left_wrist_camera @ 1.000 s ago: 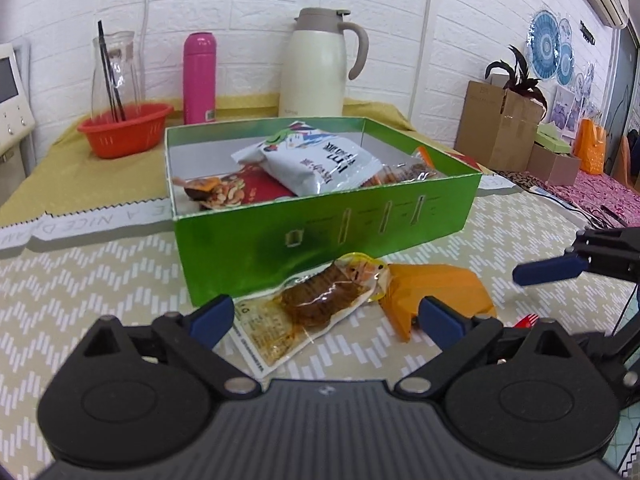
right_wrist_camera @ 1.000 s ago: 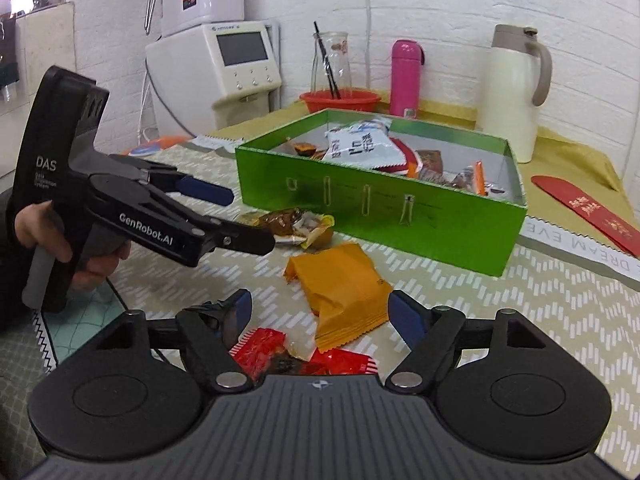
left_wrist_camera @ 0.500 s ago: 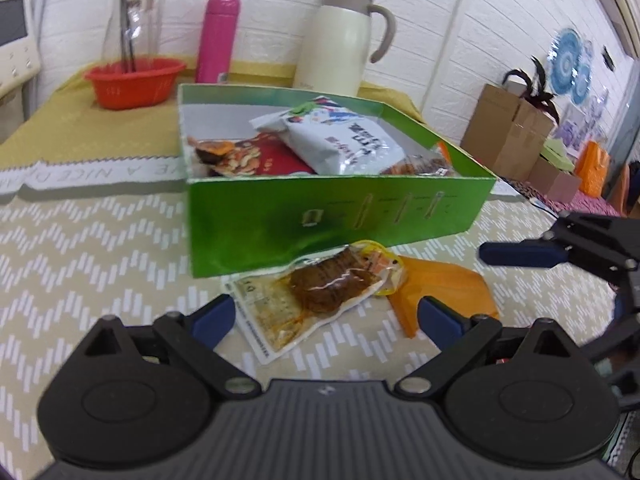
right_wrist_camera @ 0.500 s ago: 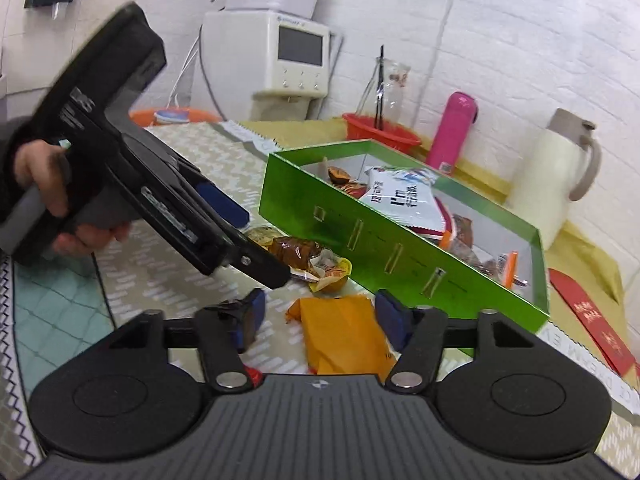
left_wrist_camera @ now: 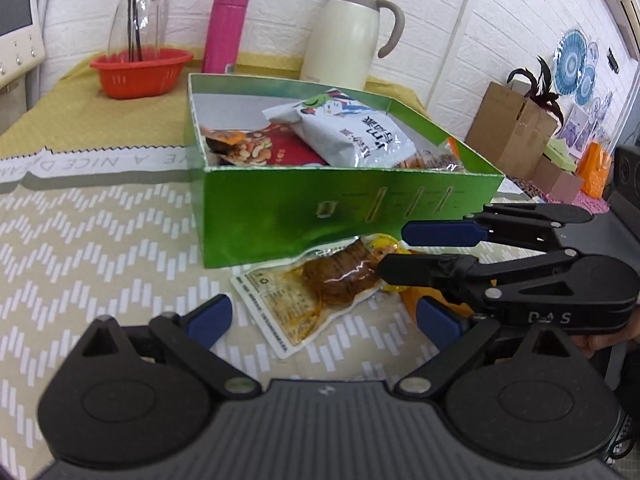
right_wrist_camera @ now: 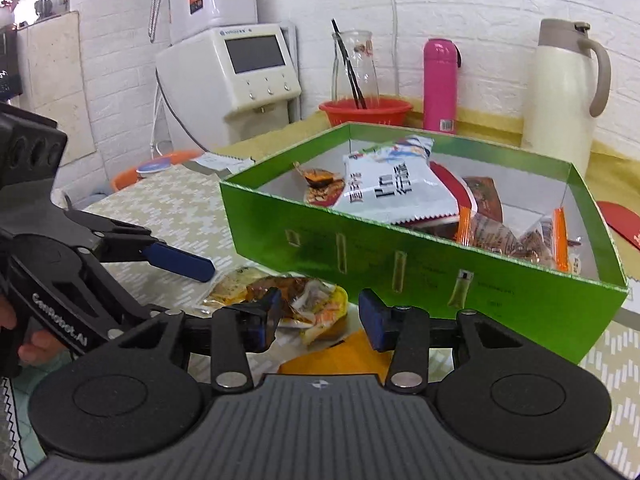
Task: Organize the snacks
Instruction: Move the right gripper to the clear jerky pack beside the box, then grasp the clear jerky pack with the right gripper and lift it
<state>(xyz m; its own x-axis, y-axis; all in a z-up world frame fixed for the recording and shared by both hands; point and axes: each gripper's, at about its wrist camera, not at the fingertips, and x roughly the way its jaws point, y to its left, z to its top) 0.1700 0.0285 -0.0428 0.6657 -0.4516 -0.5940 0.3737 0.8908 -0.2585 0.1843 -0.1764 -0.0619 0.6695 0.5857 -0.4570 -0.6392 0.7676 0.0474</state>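
A green box (left_wrist_camera: 340, 216) (right_wrist_camera: 440, 276) holds a white snack bag (left_wrist_camera: 344, 132) (right_wrist_camera: 396, 192) and several other packets. A clear packet with a brown snack (left_wrist_camera: 316, 284) (right_wrist_camera: 280, 292) lies on the mat in front of the box. An orange packet (right_wrist_camera: 336, 356) lies beside it, mostly hidden. My left gripper (left_wrist_camera: 324, 318) is open, just short of the clear packet. My right gripper (right_wrist_camera: 316, 316) is open, its fingers straddling the packet's yellow end; it also shows in the left wrist view (left_wrist_camera: 396, 250).
Behind the box stand a cream thermos jug (left_wrist_camera: 352, 36), a pink bottle (left_wrist_camera: 226, 28) and a red basket (left_wrist_camera: 140, 72) with a glass carafe. A water dispenser (right_wrist_camera: 236, 72) is at the left. Cardboard boxes (left_wrist_camera: 512, 132) stand off the table at right.
My right gripper has moved in over the clear packet's yellow end, away from the orange and red packets. My left gripper has come slightly closer to the clear packet.
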